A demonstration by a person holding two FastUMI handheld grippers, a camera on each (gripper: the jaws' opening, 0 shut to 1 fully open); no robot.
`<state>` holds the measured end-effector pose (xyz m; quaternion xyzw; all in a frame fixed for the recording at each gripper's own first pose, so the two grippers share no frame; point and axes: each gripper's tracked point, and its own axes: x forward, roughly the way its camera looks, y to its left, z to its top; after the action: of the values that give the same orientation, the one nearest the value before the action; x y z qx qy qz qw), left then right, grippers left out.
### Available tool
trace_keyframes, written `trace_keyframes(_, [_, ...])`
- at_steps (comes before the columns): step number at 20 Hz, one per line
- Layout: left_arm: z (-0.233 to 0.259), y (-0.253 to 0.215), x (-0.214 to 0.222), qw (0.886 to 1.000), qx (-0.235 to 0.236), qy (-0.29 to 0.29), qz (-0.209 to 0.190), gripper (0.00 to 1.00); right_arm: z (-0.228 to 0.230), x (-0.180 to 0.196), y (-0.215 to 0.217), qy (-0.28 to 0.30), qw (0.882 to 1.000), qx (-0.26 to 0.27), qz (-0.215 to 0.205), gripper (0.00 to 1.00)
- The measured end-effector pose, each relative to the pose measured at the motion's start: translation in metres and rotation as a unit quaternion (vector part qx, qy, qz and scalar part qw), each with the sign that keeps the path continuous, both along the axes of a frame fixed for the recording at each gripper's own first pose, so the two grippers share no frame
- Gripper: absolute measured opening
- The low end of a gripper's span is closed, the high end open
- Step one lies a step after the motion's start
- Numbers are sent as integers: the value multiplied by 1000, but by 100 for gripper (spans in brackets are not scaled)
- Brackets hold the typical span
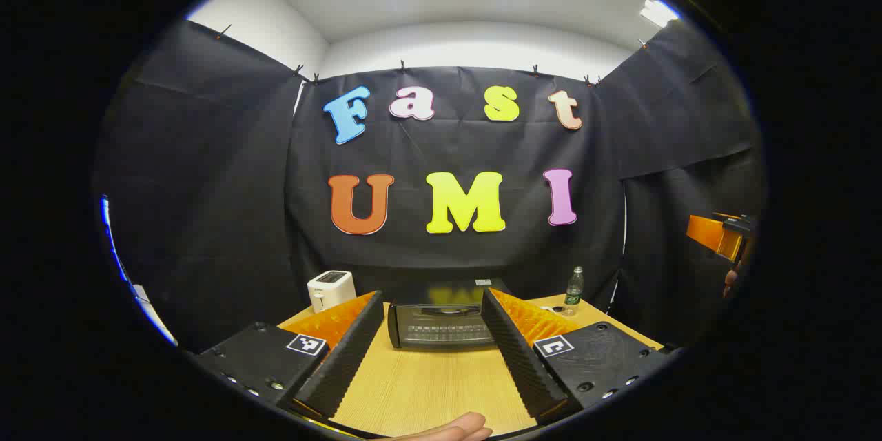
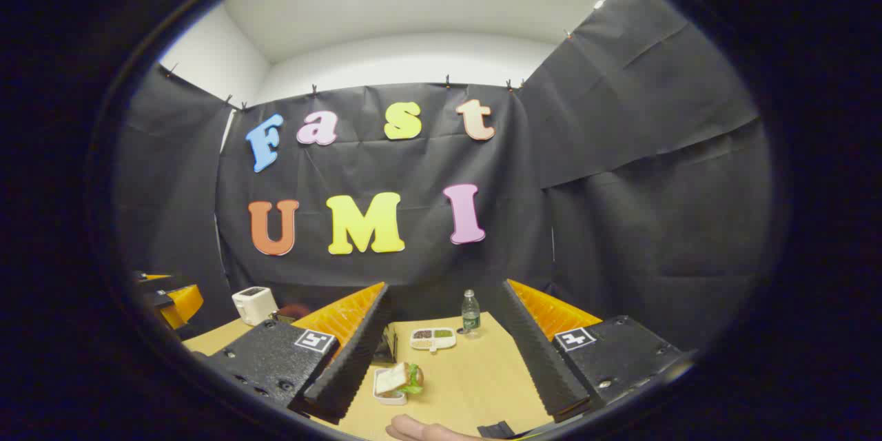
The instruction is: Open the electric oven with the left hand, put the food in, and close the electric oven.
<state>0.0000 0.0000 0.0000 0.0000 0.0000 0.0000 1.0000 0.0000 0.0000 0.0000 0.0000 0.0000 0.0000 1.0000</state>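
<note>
- Pale wood grain covered the table, and in the left gripper view the electric oven sat at its far side, door shut, straight ahead between the fingers of the left tool.
- That view also caught a white toaster to the oven's left, a green-labelled bottle to its right, and the other tool at the far right edge, held by a hand.
- From the right gripper view came things the other did not show: the food, a sandwich with green leaves in a small white dish, and farther back a white divided tray with the bottle just beside it.
- An edge of the oven peeked out behind the right tool's left finger, which covered most of it.
- Both fingers of the left tool were spread wide, with nothing between them; the oven lay well apart, beyond their tips.
- Likewise the right tool stood wide and empty; the food lay on the table near its left finger, not touching as far as I could tell.
- Part of a hand showed at the bottom of each view.
</note>
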Motion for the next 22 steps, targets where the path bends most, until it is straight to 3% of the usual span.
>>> trace_keyframes(12, [-12, 8, 11, 1000, -27, 9, -4, 94, -10, 2, 11, 0, 1000, -19, 20, 97])
trace_keyframes(16, [-15, 9, 24, 999, -33, 11, -14, 93, -22, 7, 19, 8, 999, -13, 51, 98])
trace_keyframes(22, [-54, 3, 92, 998, -25, 55, -18, 93, -33, 23, 2, -15, 999, -13, 44, 97])
